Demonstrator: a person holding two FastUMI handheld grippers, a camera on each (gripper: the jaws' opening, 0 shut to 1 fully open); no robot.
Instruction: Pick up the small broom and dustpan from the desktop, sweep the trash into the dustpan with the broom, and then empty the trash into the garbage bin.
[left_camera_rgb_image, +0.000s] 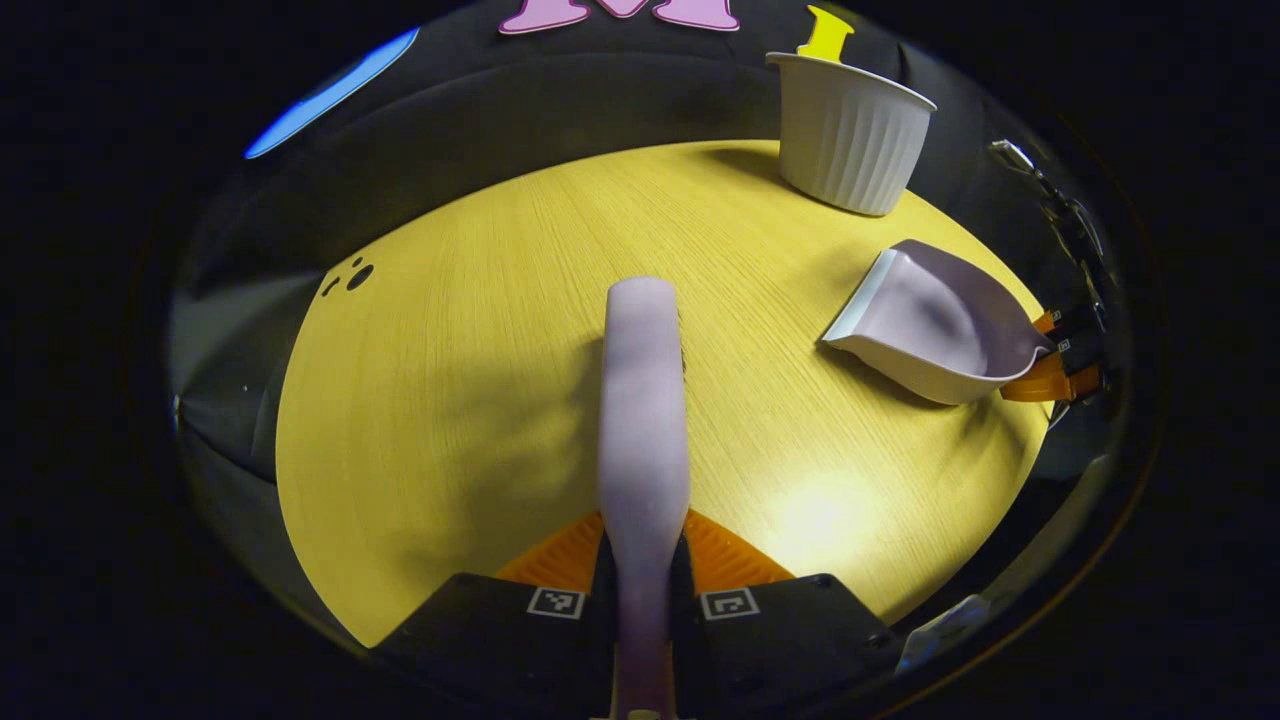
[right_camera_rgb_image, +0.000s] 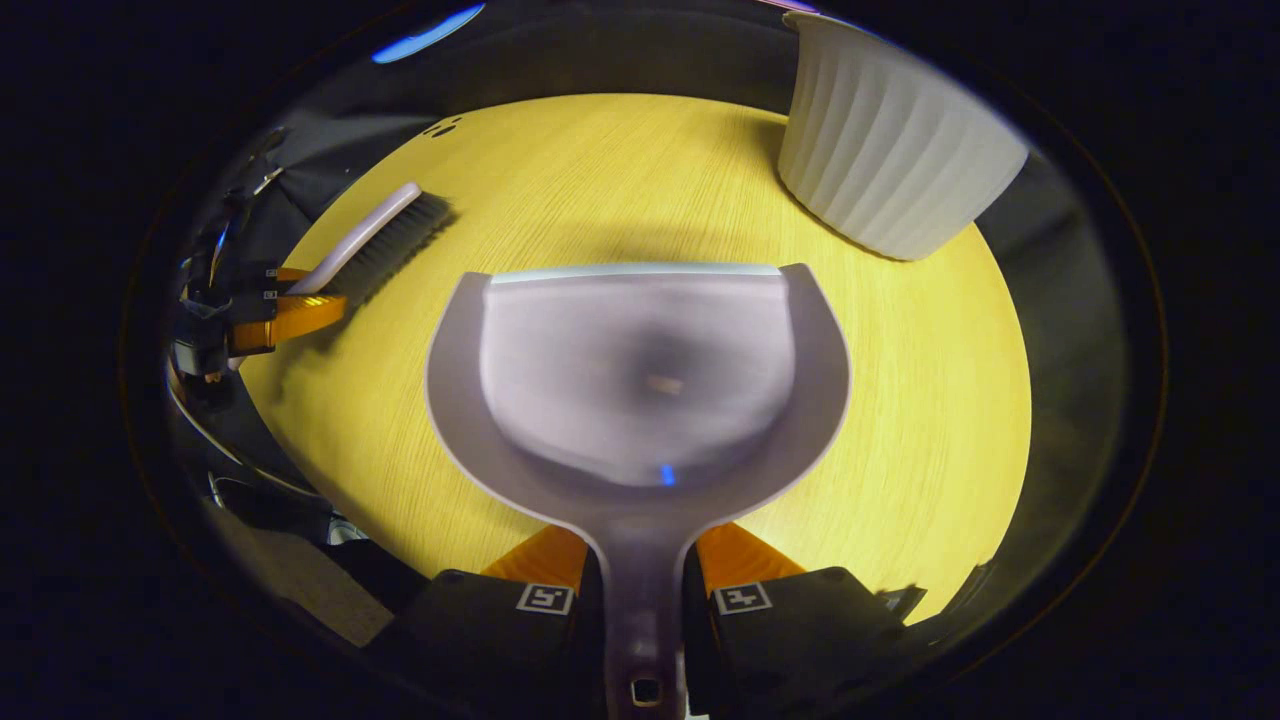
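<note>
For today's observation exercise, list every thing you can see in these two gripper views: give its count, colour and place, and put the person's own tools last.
Table: one, yellow wood grain, under everything.
Garbage bin: one, white, ribbed, standing at the table's far edge.
Dustpan: one, pale lilac-grey, mouth towards the bin, handle between the right gripper's fingers.
Scrap of trash: one, small, pale, lying inside the dustpan.
Broom: one, pale lilac handle with dark bristles, over the table, held by the left gripper.
Dark specks: a few, black, near the table's far left edge.
Left gripper: one, closed on the broom's handle.
Right gripper: one, closed on the dustpan's handle.
</note>
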